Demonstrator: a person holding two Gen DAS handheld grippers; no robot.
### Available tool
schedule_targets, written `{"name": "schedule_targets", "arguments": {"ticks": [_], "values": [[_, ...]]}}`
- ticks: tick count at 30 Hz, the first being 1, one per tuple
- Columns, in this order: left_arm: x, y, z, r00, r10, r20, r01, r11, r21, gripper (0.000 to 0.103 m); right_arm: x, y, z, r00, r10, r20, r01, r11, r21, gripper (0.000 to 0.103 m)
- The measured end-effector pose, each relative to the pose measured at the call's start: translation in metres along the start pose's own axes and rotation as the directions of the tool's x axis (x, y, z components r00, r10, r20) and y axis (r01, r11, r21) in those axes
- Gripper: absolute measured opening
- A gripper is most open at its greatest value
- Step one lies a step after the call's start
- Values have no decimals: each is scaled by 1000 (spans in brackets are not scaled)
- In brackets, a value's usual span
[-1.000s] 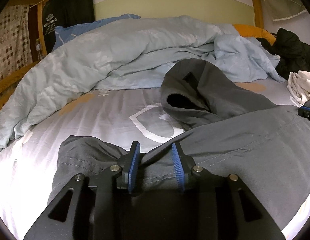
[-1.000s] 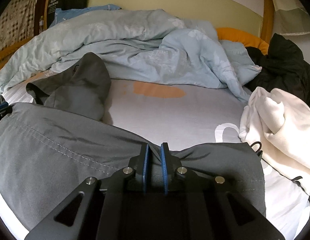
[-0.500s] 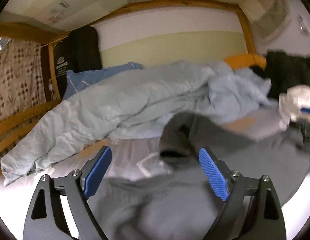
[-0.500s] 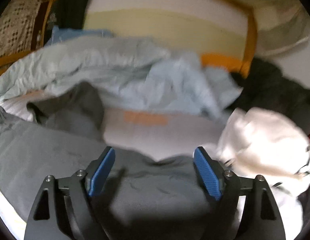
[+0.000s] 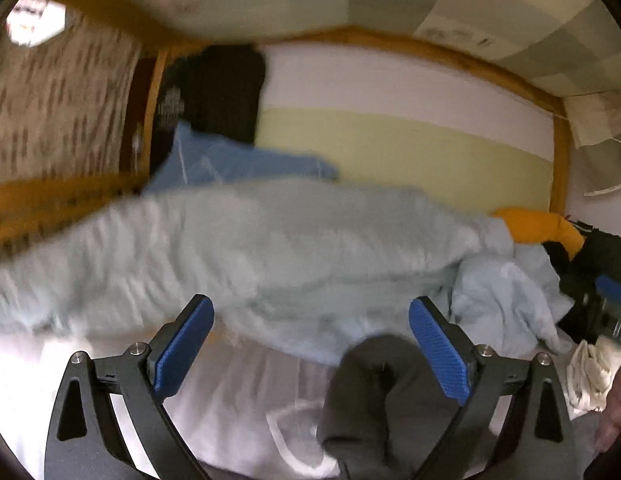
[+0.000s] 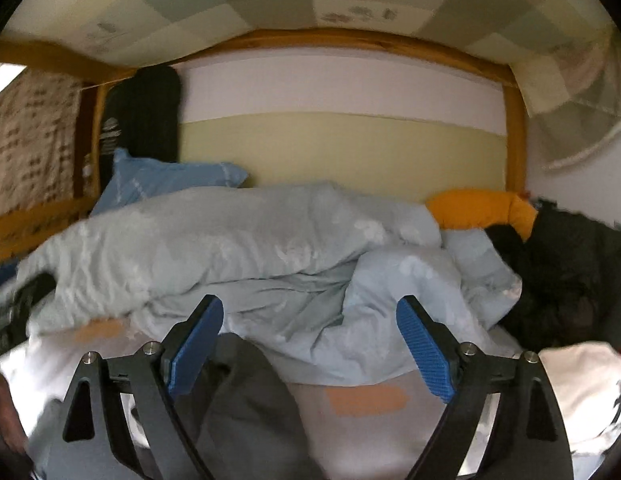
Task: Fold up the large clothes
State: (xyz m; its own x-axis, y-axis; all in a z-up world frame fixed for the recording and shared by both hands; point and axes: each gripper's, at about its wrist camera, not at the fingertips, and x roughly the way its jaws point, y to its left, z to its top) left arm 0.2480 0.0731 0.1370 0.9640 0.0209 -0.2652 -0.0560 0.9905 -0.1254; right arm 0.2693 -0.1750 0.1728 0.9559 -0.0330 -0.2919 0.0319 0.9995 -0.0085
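Observation:
A dark grey garment lies on the bed below both grippers, its sleeve or hood end bunched up. In the right wrist view the same garment spreads to the lower left. My left gripper is above the cloth. Its jaws are wide and still opening, with nothing between the blue pads. My right gripper is also raised, its jaws opening wide and holding nothing. Both views are blurred by motion.
A crumpled light blue duvet fills the back of the bed. A blue pillow, an orange pillow and a black jacket lie behind. A white garment sits at the right. The wooden bed frame stands at the back.
Both grippers let go of the grey garment's edge and opened wide. Both have risen, so the views now take in the wall and the underside of the upper bunk.

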Motion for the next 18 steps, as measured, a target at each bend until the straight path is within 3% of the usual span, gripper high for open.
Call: {"name": "schedule_targets", "arguments": {"ticks": [2, 3, 5, 7, 10, 12, 15, 16, 18], "values": [[35, 6, -24, 994, 0, -108, 3, 1000, 30, 98, 21, 4, -8, 999, 19, -35, -19, 1000, -1, 90], [54, 9, -34, 984, 43, -171, -35, 998, 49, 98, 34, 5, -15, 999, 14, -50, -15, 1000, -5, 90], [71, 18, -48, 978, 58, -200, -55, 998, 21, 97, 63, 7, -31, 992, 11, -127, -13, 1000, -13, 90], [86, 26, -56, 954, 3, -298, -9, 1000, -20, 97, 82, 3, -45, 979, 50, -199, -48, 999, 14, 90], [91, 30, -64, 927, -101, -362, 82, 994, -67, 97, 103, -1, -62, 954, 118, -276, -104, 993, 64, 90], [101, 28, -73, 897, -101, -430, 80, 995, -66, 97, 114, 3, -73, 937, 133, -322, -123, 991, 50, 90], [118, 25, -92, 833, -139, -536, 113, 990, -82, 94, 123, 10, -85, 920, 151, -362, -146, 988, 41, 90], [122, 24, -94, 816, -147, -559, 117, 989, -89, 90, 123, 13, -89, 915, 157, -372, -154, 987, 40, 90], [126, 23, -102, 788, -170, -591, 134, 985, -105, 71, 125, 19, -96, 905, 162, -394, -165, 986, 25, 90]]}}
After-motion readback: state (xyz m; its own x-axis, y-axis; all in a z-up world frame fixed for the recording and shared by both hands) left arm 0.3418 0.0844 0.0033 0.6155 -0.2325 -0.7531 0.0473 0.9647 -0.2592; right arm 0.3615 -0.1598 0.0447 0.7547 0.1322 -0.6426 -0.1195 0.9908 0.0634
